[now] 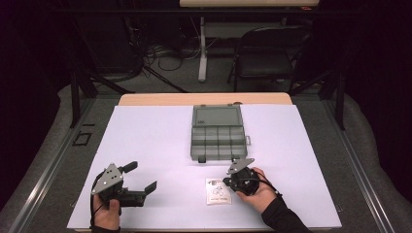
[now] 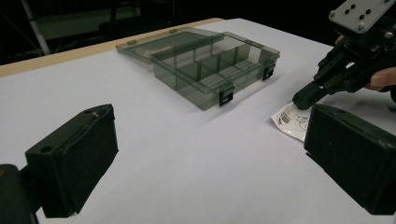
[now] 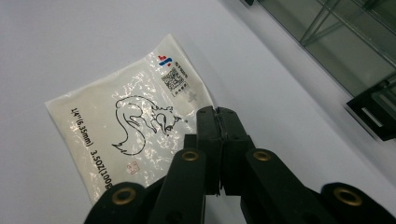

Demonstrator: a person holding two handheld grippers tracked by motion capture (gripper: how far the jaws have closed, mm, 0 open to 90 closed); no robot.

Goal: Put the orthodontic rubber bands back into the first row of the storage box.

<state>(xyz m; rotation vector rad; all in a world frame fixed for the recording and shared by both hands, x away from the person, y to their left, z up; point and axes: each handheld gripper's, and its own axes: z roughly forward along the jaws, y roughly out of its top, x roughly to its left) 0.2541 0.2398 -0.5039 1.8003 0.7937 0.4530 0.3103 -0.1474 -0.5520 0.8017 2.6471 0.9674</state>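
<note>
A small white plastic bag (image 1: pixel 217 191) with a printed squirrel lies flat near the table's front edge, right of centre. My right gripper (image 1: pixel 226 183) is shut, its tips resting at the bag's right edge (image 3: pixel 126 126); the jaws press together (image 3: pixel 217 114) with nothing visible between them. The left gripper view shows the same tips (image 2: pixel 303 100) touching the bag (image 2: pixel 289 121). My left gripper (image 1: pixel 142 177) is open at the front left, above bare table (image 2: pixel 210 154). A smoky grey compartment box (image 1: pixel 193 145) stands open in the middle, lid laid back.
The box (image 2: pixel 224 95) has two black latches on its front wall, and its corner (image 3: pixel 336 42) lies just beyond the bag. A white sheet (image 1: pixel 145 136) covers the table. Behind the table's far wooden edge (image 1: pixel 204 99) are a folding chair (image 1: pixel 272 53) and cables.
</note>
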